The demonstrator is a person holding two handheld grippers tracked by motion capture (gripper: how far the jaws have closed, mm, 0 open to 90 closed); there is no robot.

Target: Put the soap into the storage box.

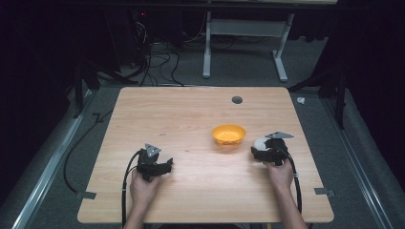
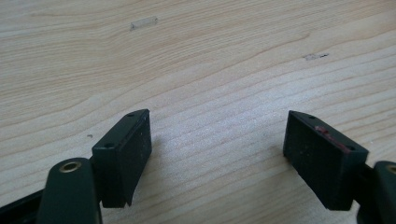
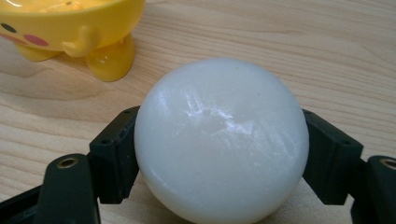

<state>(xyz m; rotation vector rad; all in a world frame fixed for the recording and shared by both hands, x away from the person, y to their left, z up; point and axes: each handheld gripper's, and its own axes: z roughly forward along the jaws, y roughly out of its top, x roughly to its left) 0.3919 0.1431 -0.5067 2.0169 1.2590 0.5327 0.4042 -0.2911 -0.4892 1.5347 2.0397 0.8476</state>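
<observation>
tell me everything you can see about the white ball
The white ball is a smooth, glossy sphere of milky, slightly translucent material, perhaps plastic or wax, with faint scuffs and highlights on top. It sits between the right gripper's black jaws, which press on its two sides. From the high view it lies on the right part of the wooden table, just right of the yellow bowl, apart from it. Whether it rests on the table or is lifted cannot be told.

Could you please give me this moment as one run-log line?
left gripper: open, empty, over bare table | right gripper: shut on white ball | yellow bowl: on table, beside ball
</observation>
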